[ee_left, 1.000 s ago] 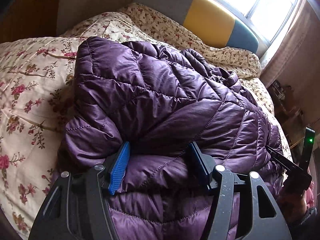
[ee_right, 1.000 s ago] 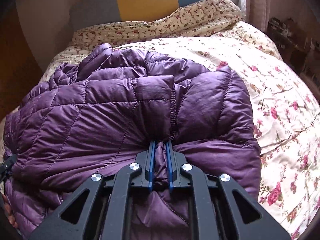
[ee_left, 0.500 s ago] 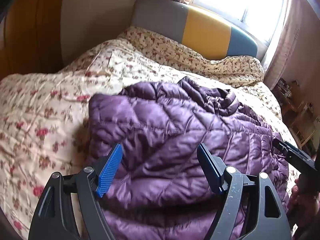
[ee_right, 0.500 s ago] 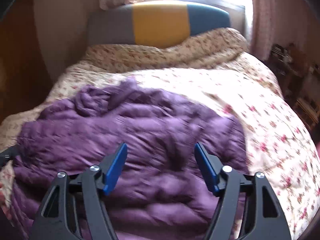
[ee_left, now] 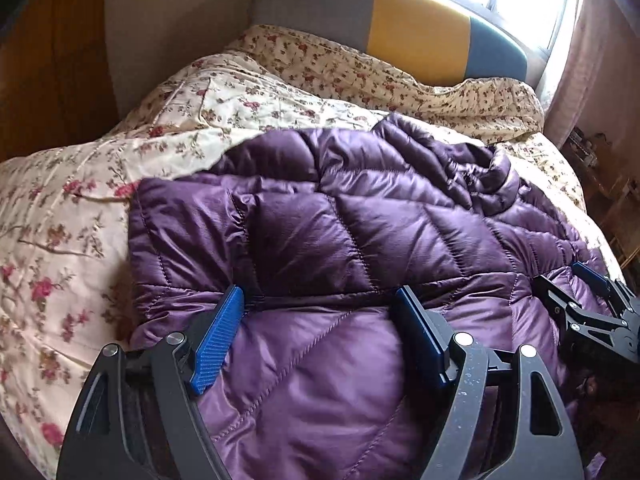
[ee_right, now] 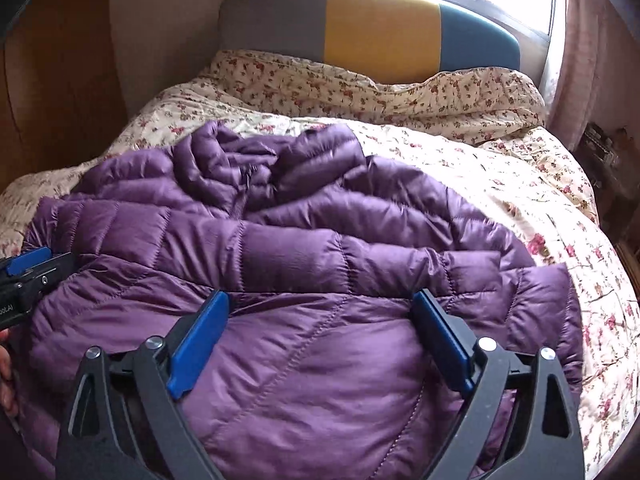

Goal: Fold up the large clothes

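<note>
A purple quilted down jacket (ee_left: 360, 240) lies folded over on the floral bed cover, its collar bunched toward the headboard; it also shows in the right wrist view (ee_right: 320, 240). My left gripper (ee_left: 320, 336) is open, its blue pads spread over the jacket's near fold, holding nothing. My right gripper (ee_right: 320, 340) is open over the same near edge, further right. The right gripper shows at the right edge of the left wrist view (ee_left: 592, 312). The left gripper shows at the left edge of the right wrist view (ee_right: 28, 276).
The bed has a cream floral quilt (ee_left: 80, 220) and a grey, yellow and blue headboard (ee_right: 380, 24) under a bright window. A wooden wall (ee_right: 52, 80) stands at the left. Cluttered shelves (ee_right: 604, 148) stand at the right of the bed.
My right gripper was shut on a fold of the jacket and has opened and let it go. Both grippers pulled back and rose, and the jacket now lies flatter on the bed.
</note>
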Tool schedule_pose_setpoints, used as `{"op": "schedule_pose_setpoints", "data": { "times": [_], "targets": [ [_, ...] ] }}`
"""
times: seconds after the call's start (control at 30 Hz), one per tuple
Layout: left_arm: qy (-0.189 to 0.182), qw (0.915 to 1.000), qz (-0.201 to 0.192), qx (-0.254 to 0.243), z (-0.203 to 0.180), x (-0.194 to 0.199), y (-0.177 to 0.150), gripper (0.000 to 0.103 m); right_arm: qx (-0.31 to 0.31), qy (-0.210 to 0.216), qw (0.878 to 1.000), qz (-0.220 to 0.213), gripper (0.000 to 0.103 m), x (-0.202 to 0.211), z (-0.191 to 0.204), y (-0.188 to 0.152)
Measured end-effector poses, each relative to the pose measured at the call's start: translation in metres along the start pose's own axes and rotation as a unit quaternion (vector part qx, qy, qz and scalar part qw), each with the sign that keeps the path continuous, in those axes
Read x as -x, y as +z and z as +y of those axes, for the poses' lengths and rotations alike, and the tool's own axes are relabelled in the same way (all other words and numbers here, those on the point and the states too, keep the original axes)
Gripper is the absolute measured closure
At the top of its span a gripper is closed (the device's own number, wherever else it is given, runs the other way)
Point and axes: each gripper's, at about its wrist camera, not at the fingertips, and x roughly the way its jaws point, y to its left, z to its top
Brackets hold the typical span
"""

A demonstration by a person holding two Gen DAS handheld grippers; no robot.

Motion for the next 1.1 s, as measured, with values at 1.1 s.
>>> {"op": "schedule_pose_setpoints", "data": {
  "times": [1.1],
  "targets": [
    [0.031, 0.9979, -0.056, -0.008, -0.01, 0.057, -0.015, 0.019, -0.02, 0.015, 0.999, 0.023, 0.002, -0.002, -0.004, 0.0]
  ]
}}
